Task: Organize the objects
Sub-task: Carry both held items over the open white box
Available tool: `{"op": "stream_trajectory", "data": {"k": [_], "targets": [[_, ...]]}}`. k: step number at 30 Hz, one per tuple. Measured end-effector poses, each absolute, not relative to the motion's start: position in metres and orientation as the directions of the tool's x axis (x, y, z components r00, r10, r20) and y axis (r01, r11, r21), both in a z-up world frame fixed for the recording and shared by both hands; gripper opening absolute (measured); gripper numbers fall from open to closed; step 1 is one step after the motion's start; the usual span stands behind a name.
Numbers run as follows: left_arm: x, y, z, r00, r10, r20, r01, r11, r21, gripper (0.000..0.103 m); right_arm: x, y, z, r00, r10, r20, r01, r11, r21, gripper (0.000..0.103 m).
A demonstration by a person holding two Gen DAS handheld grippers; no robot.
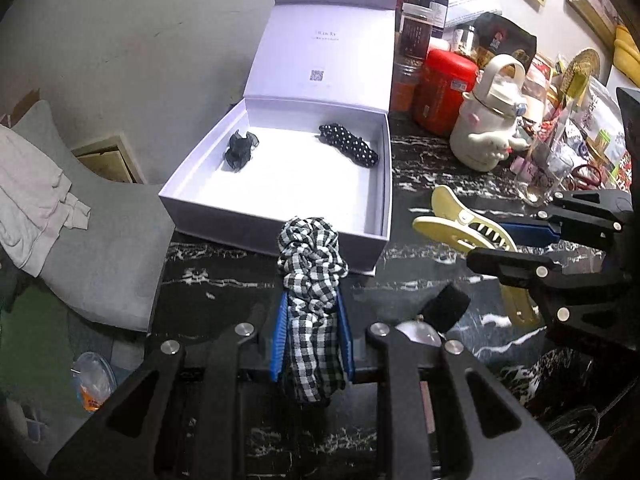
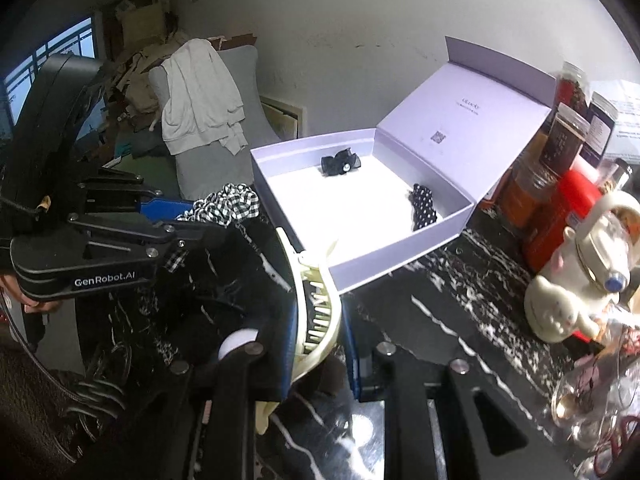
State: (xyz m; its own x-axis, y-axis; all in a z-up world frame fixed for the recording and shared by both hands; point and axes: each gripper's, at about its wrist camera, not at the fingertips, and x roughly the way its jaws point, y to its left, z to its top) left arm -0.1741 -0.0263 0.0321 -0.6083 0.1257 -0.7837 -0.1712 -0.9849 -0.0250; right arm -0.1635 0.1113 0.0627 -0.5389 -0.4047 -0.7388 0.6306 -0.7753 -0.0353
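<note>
The open white box [image 1: 276,196] sits on the dark marble table [image 1: 432,276], holding a black bow [image 1: 241,149] and a dotted scrunchie [image 1: 349,145]. Before it, the left gripper [image 1: 312,320] is clamped on a checked scrunchie [image 1: 312,276], and the right gripper [image 2: 316,344] is clamped on a cream claw clip [image 2: 316,304]. Jars [image 1: 412,56] and a white bottle [image 1: 486,120] crowd the box's right side.

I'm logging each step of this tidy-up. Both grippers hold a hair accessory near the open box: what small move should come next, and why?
Probably carry the left gripper, shut on the checked scrunchie, forward over the white box and release. Two dark hair pieces already lie inside, and bare floor remains. The right gripper with the cream claw clip can follow.
</note>
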Motion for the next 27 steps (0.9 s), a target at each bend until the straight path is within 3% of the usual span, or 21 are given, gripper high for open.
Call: {"op": "stream_trajectory", "data": {"k": [27], "targets": [[-0.262, -0.024, 0.044, -0.668, 0.081, -0.74, -0.097, -0.995, -0.021, 0.02, -0.255, 0.105, 0.091, -0.568, -0.468, -0.677, 0.62, -0.784, 0.022, 0.021]]}}
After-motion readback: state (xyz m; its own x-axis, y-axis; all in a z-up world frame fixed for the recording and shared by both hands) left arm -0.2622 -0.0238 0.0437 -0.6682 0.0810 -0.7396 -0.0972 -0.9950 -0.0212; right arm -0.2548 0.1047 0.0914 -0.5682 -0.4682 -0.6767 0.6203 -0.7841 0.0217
